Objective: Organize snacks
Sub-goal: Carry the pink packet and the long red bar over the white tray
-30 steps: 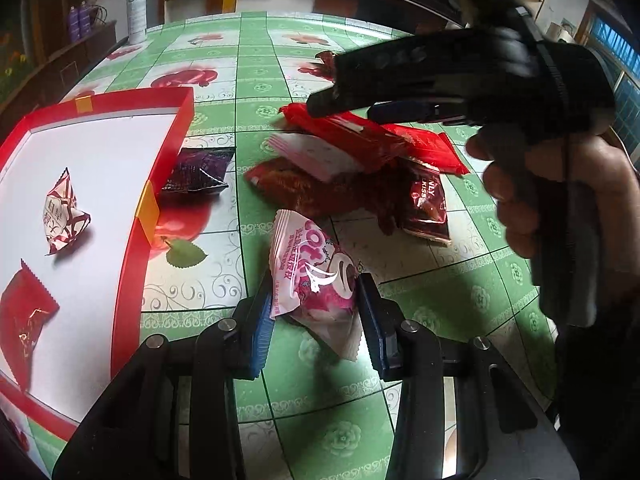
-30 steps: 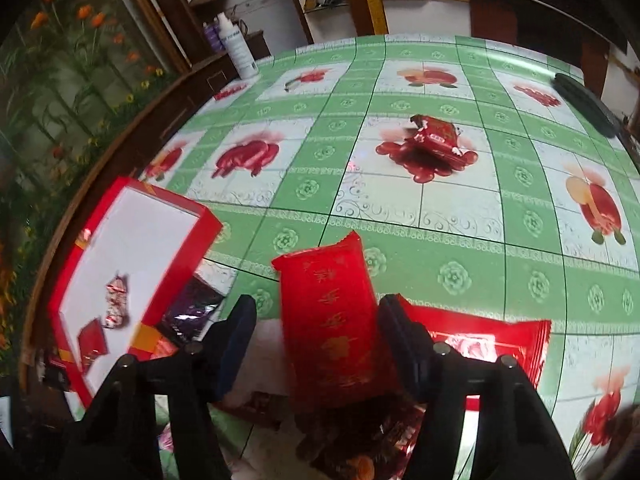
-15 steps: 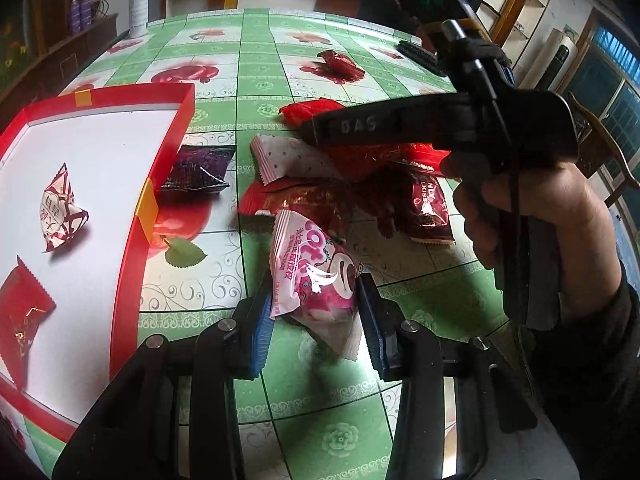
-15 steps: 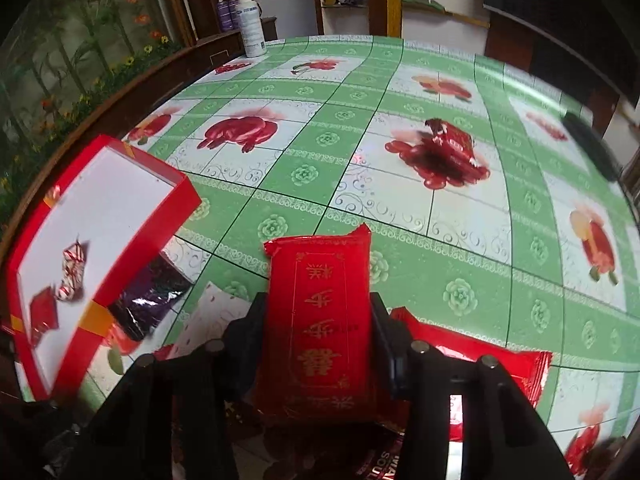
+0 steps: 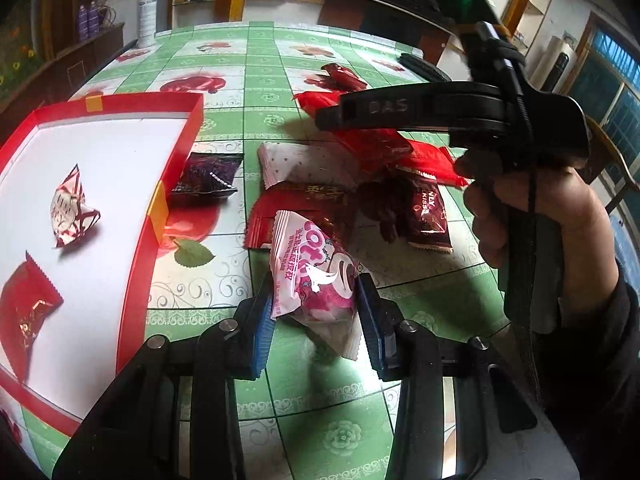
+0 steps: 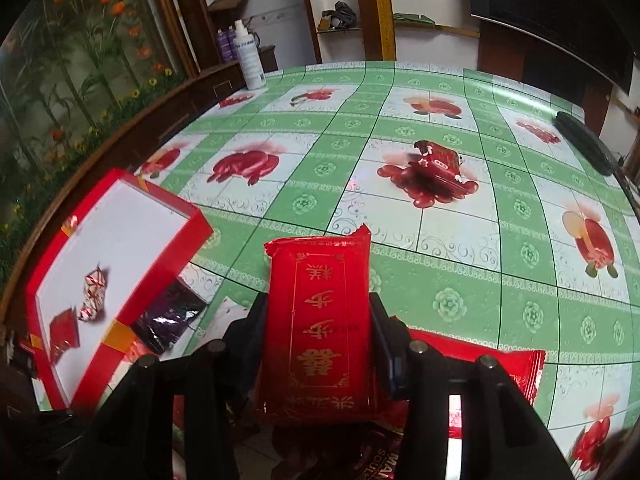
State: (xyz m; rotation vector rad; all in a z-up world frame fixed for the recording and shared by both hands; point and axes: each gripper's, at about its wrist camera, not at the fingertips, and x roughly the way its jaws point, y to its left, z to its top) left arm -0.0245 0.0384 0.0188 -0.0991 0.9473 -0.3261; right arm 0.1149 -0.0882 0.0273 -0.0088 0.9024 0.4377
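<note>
In the left wrist view, the left gripper [image 5: 316, 312] sits at the lower centre of the frame, its blue-padded jaws closed on a pink and white plastic snack packet [image 5: 310, 276] that stands tilted between them above the table [image 5: 340, 432], which is covered in a green and white checked cloth printed with red fruit. At the left of the frame lies a shallow red cardboard box with a white floor [image 5: 176, 184]; inside it rest a red and silver crinkled foil sweet [image 5: 70, 208] and, nearer the lower left, a flat red foil sachet [image 5: 24, 312]. Just beside the box's right wall lies a dark purple sachet [image 5: 208, 176]. In the middle of the frame a heap of snacks rests on the table: a white dotted packet [image 5: 308, 164], a red packet with gold print [image 5: 304, 208] and a dark brown sachet [image 5: 430, 216].

At the right of that frame a hand [image 5: 532, 216] holds the black handle of the right gripper.

In the right wrist view, the right gripper [image 6: 318, 336] at the lower centre has just been closing, and its jaws now clamp a long red foil packet with gold characters [image 6: 320, 328] by its long sides. Another red packet [image 6: 496, 364] lies under it at the lower right. A small dark red wrapped sweet [image 6: 438, 160] lies alone, well apart, at the upper right of the table.
</note>
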